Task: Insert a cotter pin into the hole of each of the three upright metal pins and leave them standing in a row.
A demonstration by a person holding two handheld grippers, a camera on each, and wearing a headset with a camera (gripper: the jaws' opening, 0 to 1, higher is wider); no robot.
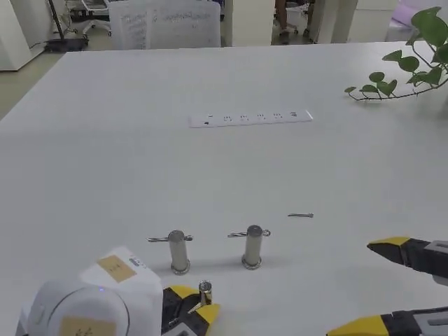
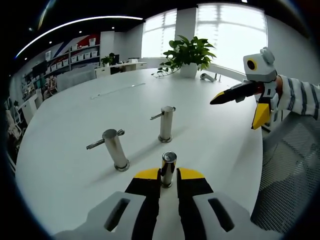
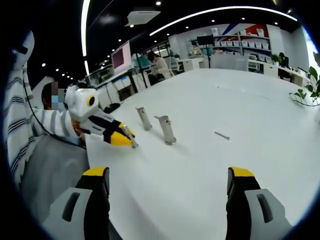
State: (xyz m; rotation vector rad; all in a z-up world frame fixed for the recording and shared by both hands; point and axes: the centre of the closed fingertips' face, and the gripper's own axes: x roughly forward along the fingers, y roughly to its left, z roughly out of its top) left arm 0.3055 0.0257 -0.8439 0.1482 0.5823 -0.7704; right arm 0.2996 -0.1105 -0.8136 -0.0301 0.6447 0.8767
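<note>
1. Closest to me, my left tool (image 1: 203,306) is clamped shut on the third metal pin (image 1: 204,290). The pin is upright on the surface (image 1: 105,175) with no cotter in it yet. In the left gripper view the yellow tips pinch it low down, so the top pokes free. My plan is to hold that grip dead steady and not twist the pin.
2. My right tool (image 1: 371,285) is spread wide and has nothing in it, off to the right of the held pin. I reckon it should come down almost flat to the surface and close slowly. The wire is thin and could easily skate away.
3. Just past the held pin are the two finished pins (image 1: 179,252) (image 1: 253,246), each with a cotter sticking out sideways near the top. I'd copy that angle. The held pin sits in front of their line, so it needs nudging into the row afterwards.
4. The loose cotter pin (image 1: 301,215) lies flat beyond those, ahead of the right tool and to its left, well apart from it. In the right gripper view it's ahead, between the two tips.
5. A power strip (image 1: 250,117) sits way out the back.
</note>
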